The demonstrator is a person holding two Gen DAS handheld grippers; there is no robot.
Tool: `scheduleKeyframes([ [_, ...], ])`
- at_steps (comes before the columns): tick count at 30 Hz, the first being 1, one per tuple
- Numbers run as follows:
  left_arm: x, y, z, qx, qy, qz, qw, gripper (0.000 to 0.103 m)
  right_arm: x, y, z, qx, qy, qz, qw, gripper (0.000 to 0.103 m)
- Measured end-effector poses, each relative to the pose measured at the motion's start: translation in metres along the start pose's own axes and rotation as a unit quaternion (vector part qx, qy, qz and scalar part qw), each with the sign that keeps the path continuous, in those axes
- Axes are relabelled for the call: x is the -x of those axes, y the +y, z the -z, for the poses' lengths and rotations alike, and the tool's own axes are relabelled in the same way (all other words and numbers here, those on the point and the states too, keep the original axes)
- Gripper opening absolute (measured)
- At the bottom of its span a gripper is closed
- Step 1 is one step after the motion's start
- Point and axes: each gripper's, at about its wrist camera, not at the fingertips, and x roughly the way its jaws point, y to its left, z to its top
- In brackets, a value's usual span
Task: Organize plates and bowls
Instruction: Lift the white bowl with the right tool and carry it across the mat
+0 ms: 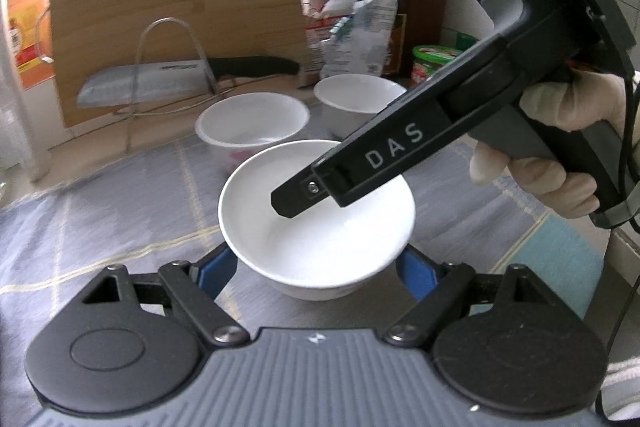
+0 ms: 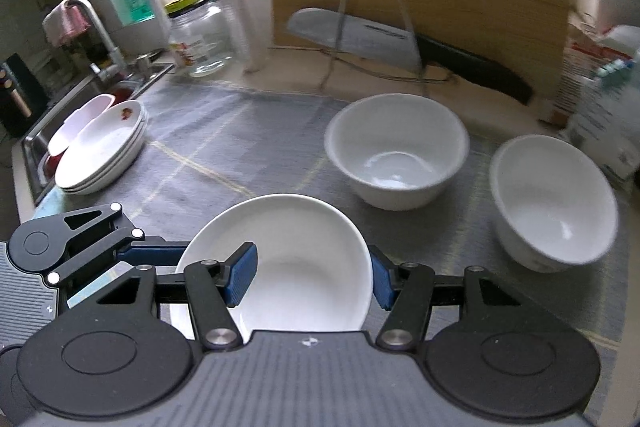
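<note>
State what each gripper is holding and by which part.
Both hold the same small white bowl: the left gripper clasps its outer sides, the right gripper pinches its rim, one finger inside.

Bowl between two grippers

The left gripper (image 1: 316,269) clasps a white bowl (image 1: 316,227); the right gripper (image 1: 288,203) reaches inside it.

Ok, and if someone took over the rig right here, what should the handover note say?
Left gripper: fingers flank the small white bowl and appear to clamp its sides.
Right gripper: shut on the same bowl's wall, one finger inside.
Two larger white bowls stand separately on the grey mat.
Done: plate stack sits by the sink.
Left: probably set the held bowl down and gather the bowls together.
</note>
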Motion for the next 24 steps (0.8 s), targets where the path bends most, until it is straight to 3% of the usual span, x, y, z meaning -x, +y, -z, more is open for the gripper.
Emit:
scheduleKeyframes([
  [24, 0.047, 0.061, 0.04, 0.038, 0.038, -0.024, 0.9983, 0.087, -0.048, 0.079, -0.011, 0.025, 0.032, -0.038, 0.998, 0.064],
])
